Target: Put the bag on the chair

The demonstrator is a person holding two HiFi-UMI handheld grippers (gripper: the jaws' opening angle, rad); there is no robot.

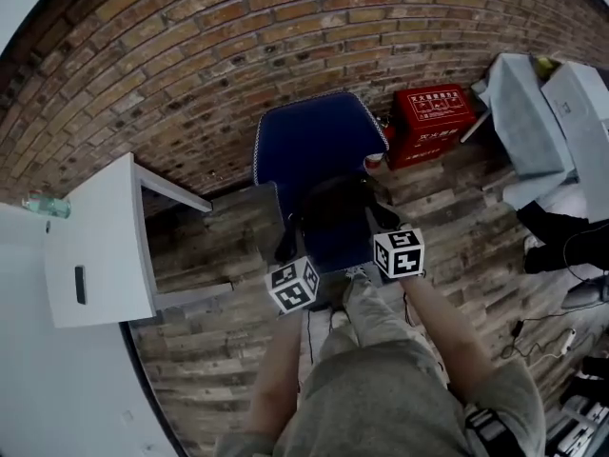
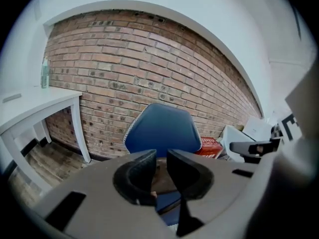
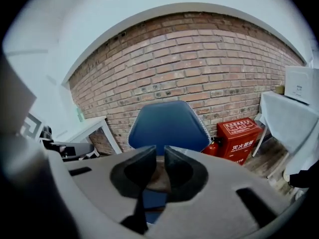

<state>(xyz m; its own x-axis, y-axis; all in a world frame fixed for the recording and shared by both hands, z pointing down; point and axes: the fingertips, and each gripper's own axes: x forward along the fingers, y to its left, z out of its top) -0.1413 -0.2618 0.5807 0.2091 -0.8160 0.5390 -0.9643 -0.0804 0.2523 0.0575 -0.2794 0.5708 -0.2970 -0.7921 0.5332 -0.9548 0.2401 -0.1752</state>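
Dark, rounded bag (image 1: 333,212) sits on the seat of the blue padded chair (image 1: 314,141), which stands against the red brick wall (image 1: 238,55). Both claws hover just in front of the seat, pointing at the chair. Left gripper (image 2: 161,156) is drawn narrow, with only a slit between its jaws and nothing pinched. Right gripper (image 3: 160,153) is the same.

Chair (image 1: 319,146) set against the wall (image 1: 238,55), bag (image 1: 333,212) laid on its seat, table (image 1: 100,246) placed to the left with a bottle (image 1: 46,206) on it, box (image 1: 433,122) stood right of the chair.
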